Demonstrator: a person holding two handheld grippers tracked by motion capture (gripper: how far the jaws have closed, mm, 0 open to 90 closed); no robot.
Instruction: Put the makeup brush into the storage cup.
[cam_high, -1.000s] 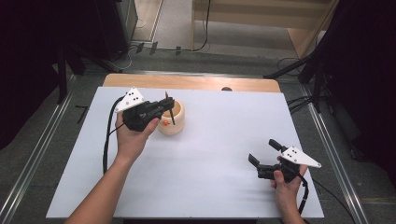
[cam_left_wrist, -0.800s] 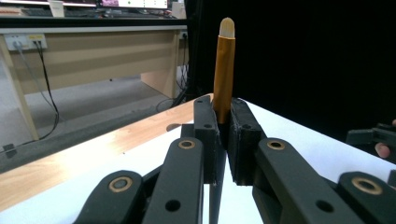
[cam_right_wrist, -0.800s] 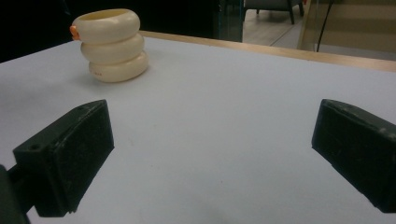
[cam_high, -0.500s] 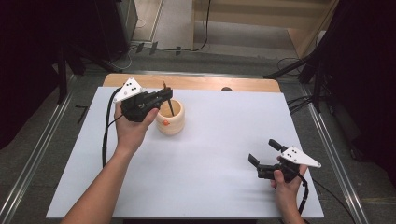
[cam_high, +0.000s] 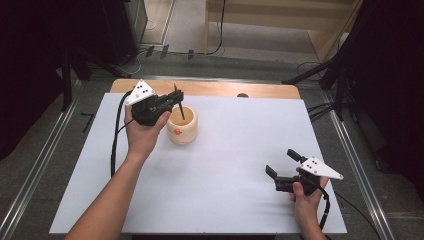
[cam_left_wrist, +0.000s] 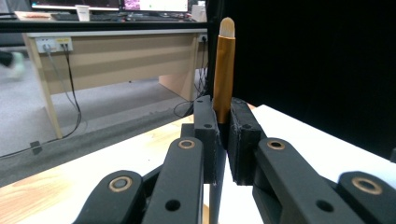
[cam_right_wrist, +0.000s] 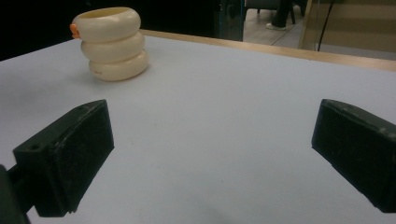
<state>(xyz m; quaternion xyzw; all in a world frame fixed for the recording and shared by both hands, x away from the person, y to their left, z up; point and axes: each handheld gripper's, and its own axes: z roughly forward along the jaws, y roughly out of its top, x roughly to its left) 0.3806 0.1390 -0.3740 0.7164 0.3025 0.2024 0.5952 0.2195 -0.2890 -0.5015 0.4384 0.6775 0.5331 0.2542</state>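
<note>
Gripping a slim brown stick (cam_left_wrist: 223, 70), the left claw (cam_high: 175, 96) is clamped above the cream ribbed pot (cam_high: 182, 125) on the white surface (cam_high: 235, 150); next move likely lifting clear. Right claw (cam_high: 282, 165) rests apart.

the pen's (cam_left_wrist: 223, 70) lower end is hidden behind the left gripper's (cam_left_wrist: 223, 135) jaws, tip's kinda blurry too

White table (cam_high: 240, 165), wooden desk (cam_left_wrist: 116, 51) beyond.

No readable text, label, brand, number or sign appears anywhere.
</note>
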